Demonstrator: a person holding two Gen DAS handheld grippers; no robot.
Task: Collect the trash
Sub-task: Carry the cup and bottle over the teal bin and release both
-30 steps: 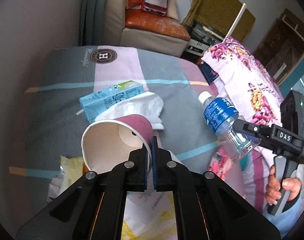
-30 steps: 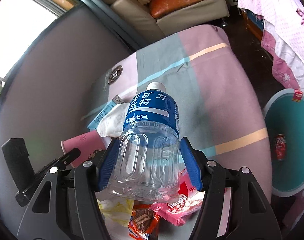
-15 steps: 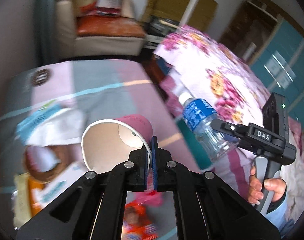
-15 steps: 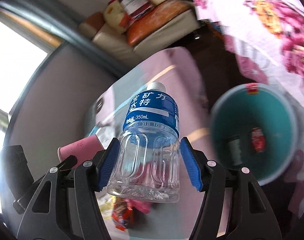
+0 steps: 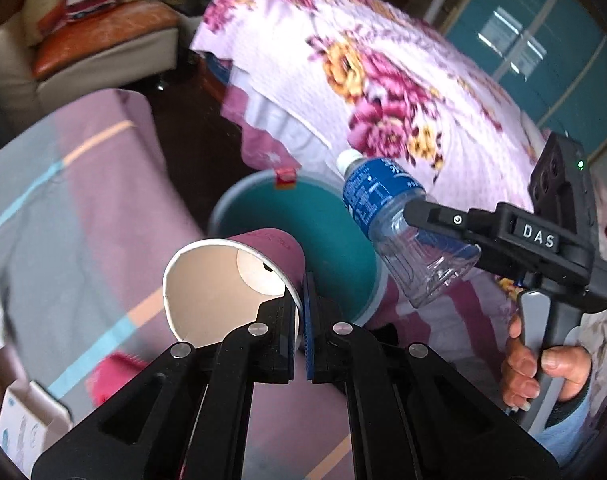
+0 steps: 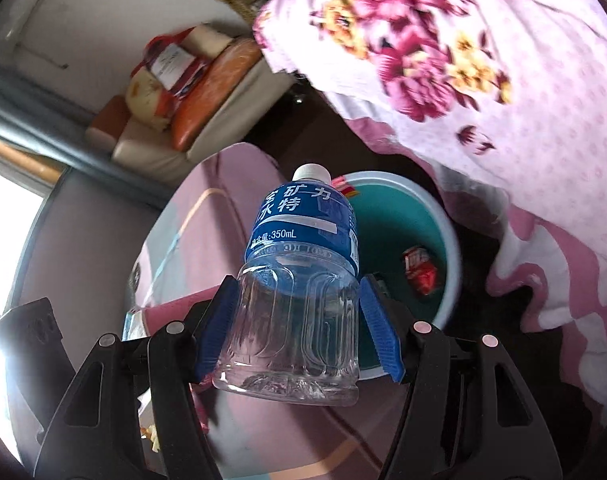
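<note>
- Pinching the rim wall of a pink paper cup (image 5: 231, 280), the left gripper (image 5: 301, 320) has its jaws nearly together, one pad inside the cup and one outside; the cup lies on its side with its white mouth facing the camera.
- The cup looks empty and thin-walled, so it should be very light and easy to crush; a rim hold like this suits it, since the rolled lip is its stiffest part.
- Beside it, the right gripper (image 6: 299, 320) clamps the ribbed lower body of a clear plastic bottle (image 6: 299, 280) between its blue pads (image 6: 377, 328), jaws set about mid-width, the white cap pointing away.
- The bottle appears empty: light, springy and smooth, likely to slip if squeezed weakly and to dent if squeezed hard. The ribs give the pads some purchase, so the current hold below the blue label seems sound.
- A hand (image 5: 543, 372) grips the right tool's handle at the lower right of the left view.
- Just beyond both items stands a teal bin (image 6: 451, 248) on the dark floor, with a red wrapper (image 6: 421, 270) already inside.
- A striped cover (image 5: 83, 208) lies to the left, and a floral blanket (image 5: 383, 88) hangs behind the bin.
</note>
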